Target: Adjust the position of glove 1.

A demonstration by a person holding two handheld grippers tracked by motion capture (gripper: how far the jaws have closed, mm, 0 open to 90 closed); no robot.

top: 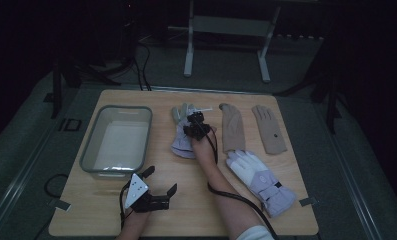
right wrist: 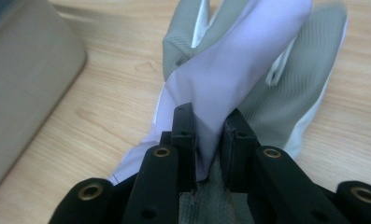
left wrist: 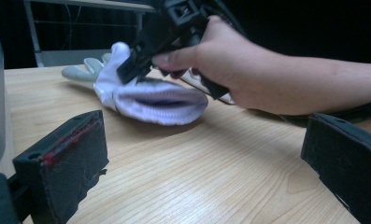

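A lavender and grey glove lies mid-table, fingers pointing away. My right gripper sits over it. In the right gripper view the gripper is shut on a raised fold of the glove's lavender fabric. My left gripper rests near the table's front left, open, nothing between its jaws. In the left gripper view that open gripper faces the glove, which lies cuff toward it, with the person's hand and the right gripper on top.
A grey bin stands at the left. Two tan gloves lie flat at the back right. A matching lavender and white glove lies at the front right. Cables trail off the front edge.
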